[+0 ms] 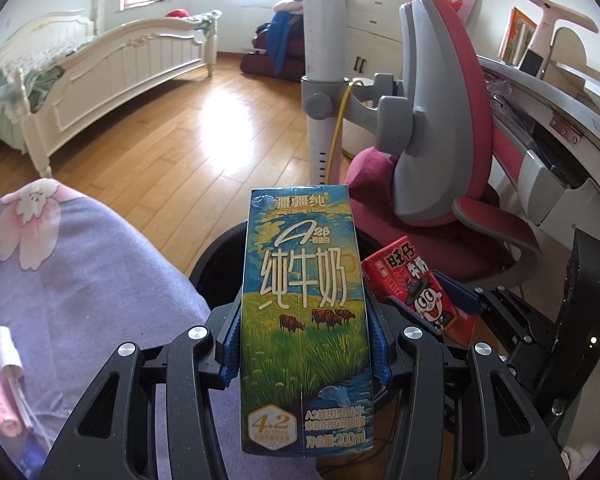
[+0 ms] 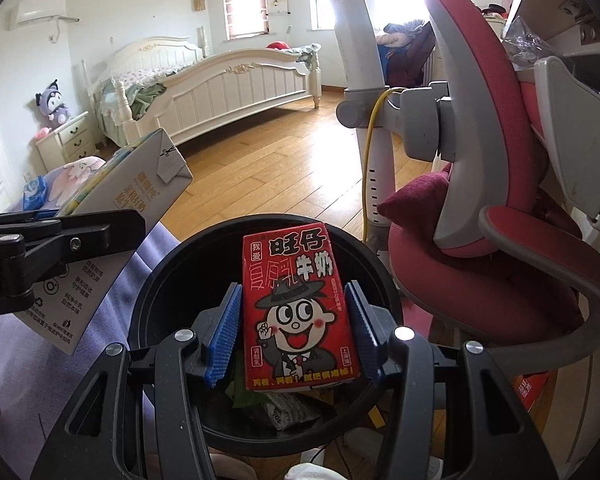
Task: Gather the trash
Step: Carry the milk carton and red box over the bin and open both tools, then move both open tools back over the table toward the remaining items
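Observation:
My left gripper (image 1: 306,312) is shut on a blue and green milk carton (image 1: 306,320), held upright between its blue pads. Behind the carton shows the rim of a black bin (image 1: 216,256). My right gripper (image 2: 294,296) is shut on a red cartoon milk carton (image 2: 298,312), which hangs over the open mouth of the black bin (image 2: 160,280). Crumpled wrappers (image 2: 284,408) lie inside the bin. In the right wrist view the left gripper (image 2: 60,240) holds the milk carton (image 2: 136,208) left of the bin's rim. The red carton (image 1: 416,292) shows right of the milk carton in the left wrist view.
Purple flowered bedding (image 1: 80,280) lies left of the bin. A pink and grey chair (image 2: 500,200) stands close on the right, with a white post (image 2: 364,60) and a yellow cable (image 2: 366,160) behind the bin. A white bed (image 2: 228,80) stands across the wooden floor (image 1: 172,152).

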The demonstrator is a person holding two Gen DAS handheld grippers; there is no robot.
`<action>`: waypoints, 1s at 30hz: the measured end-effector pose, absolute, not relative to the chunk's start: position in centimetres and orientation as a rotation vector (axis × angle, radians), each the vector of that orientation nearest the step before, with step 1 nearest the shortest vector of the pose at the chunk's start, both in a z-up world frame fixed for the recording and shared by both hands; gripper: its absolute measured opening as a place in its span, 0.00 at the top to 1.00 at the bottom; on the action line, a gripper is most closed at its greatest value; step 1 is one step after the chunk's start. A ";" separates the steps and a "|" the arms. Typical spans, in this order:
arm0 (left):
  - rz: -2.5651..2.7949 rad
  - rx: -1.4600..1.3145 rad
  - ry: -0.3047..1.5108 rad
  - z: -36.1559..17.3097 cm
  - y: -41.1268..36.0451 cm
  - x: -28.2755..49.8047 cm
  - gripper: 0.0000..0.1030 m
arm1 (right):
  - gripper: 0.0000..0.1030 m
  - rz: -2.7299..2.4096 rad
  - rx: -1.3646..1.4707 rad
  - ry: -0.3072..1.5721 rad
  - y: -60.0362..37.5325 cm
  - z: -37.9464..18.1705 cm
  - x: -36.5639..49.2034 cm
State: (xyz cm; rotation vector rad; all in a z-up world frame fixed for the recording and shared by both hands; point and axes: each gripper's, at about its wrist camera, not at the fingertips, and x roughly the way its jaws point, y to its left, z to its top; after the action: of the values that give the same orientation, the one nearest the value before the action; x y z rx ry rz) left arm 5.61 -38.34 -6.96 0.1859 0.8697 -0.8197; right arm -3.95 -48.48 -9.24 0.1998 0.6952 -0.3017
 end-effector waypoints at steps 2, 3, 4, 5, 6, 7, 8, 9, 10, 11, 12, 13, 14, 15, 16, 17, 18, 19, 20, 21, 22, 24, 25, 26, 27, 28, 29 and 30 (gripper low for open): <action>-0.824 0.187 0.872 -7.0 -38.4 5.5 0.51 | 0.50 -0.296 0.211 0.703 -48.7 -9.4 -3.9; -0.827 0.187 0.871 -7.0 -38.4 5.5 0.51 | 0.50 -0.297 0.210 0.705 -48.7 -9.4 -3.8; -0.830 0.187 0.869 -7.1 -38.3 5.5 0.51 | 0.50 -0.298 0.210 0.705 -48.7 -9.4 -3.8; -0.834 0.187 0.870 -7.1 -38.4 5.5 0.51 | 0.50 -0.299 0.212 0.706 -48.8 -9.4 -3.8; -0.837 0.188 0.870 -7.1 -38.4 5.4 0.51 | 0.50 -0.300 0.214 0.707 -48.8 -9.4 -3.8; -0.841 0.189 0.871 -7.2 -38.4 5.4 0.51 | 0.50 -0.300 0.215 0.707 -48.8 -9.4 -3.8; -0.845 0.191 0.873 -7.2 -38.5 5.3 0.51 | 0.49 -0.298 0.215 0.709 -48.9 -9.4 -3.7; -0.849 0.194 0.873 -7.3 -38.5 5.3 0.51 | 0.49 -0.299 0.215 0.711 -48.9 -9.4 -3.7; -0.851 0.195 0.873 -7.3 -38.5 5.2 0.51 | 0.49 -0.298 0.216 0.711 -49.0 -9.4 -3.7; -0.853 0.195 0.875 -7.3 -38.4 5.2 0.51 | 0.49 -0.298 0.217 0.713 -49.0 -9.4 -3.7; -0.854 0.197 0.875 -7.4 -38.4 5.2 0.51 | 0.48 -0.299 0.218 0.715 -49.0 -9.4 -3.6; -0.848 0.201 0.876 -7.4 -38.4 5.2 0.49 | 0.48 -0.301 0.219 0.717 -49.1 -9.3 -3.6; -0.843 0.203 0.873 -7.4 -38.3 5.1 0.47 | 0.47 -0.302 0.224 0.723 -49.1 -9.3 -3.6; -0.838 0.203 0.869 -7.3 -38.1 5.1 0.40 | 0.45 -0.300 0.229 0.727 -49.2 -9.3 -3.5; -0.828 0.200 0.862 -7.1 -37.9 5.1 0.31 | 0.38 -0.298 0.234 0.727 -49.3 -9.3 -3.6; -0.817 0.197 0.854 -6.9 -37.7 5.0 0.27 | 0.31 -0.300 0.234 0.725 -49.3 -9.2 -3.6; -0.805 0.192 0.846 -6.7 -37.4 5.0 0.25 | 0.30 -0.303 0.232 0.722 -49.3 -9.1 -3.6; -0.799 0.187 0.839 -6.5 -37.1 5.0 0.25 | 0.30 -0.300 0.232 0.718 -49.2 -9.0 -3.7; -0.794 0.181 0.833 -6.2 -36.7 5.0 0.25 | 0.30 -0.297 0.231 0.714 -49.0 -8.9 -3.8; -0.790 0.174 0.827 -5.9 -36.3 4.9 0.25 | 0.30 -0.296 0.228 0.712 -48.9 -8.9 -3.8; -0.781 0.164 0.819 -5.5 -35.7 4.9 0.25 | 0.30 -0.295 0.224 0.709 -48.8 -8.8 -3.8; -0.759 0.145 0.810 -5.0 -34.6 5.0 0.25 | 0.30 -0.288 0.219 0.705 -48.4 -8.5 -3.8; -0.745 0.131 0.808 -4.7 -33.8 5.1 0.25 | 0.30 -0.285 0.218 0.703 -48.2 -8.4 -3.8; -0.731 0.117 0.804 -4.4 -32.9 5.2 0.25 | 0.30 -0.282 0.215 0.701 -48.0 -8.2 -3.8; -0.717 0.107 0.801 -4.2 -32.2 5.3 0.25 | 0.30 -0.278 0.211 0.698 -47.7 -8.0 -3.7; -0.693 0.096 0.796 -3.9 -31.2 5.4 0.25 | 0.30 -0.273 0.207 0.695 -47.4 -7.8 -3.7; -0.672 0.086 0.791 -3.6 -30.3 5.6 0.25 | 0.30 -0.267 0.203 0.691 -47.1 -7.6 -3.7; -0.651 0.076 0.786 -3.4 -29.4 5.7 0.25 | 0.30 -0.258 0.198 0.687 -46.7 -7.3 -3.6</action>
State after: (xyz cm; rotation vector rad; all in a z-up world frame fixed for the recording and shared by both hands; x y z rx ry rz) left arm 5.72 -29.39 -3.36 0.0763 0.7855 -0.6511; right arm -3.59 -46.69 -7.34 0.1985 0.6867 -0.2583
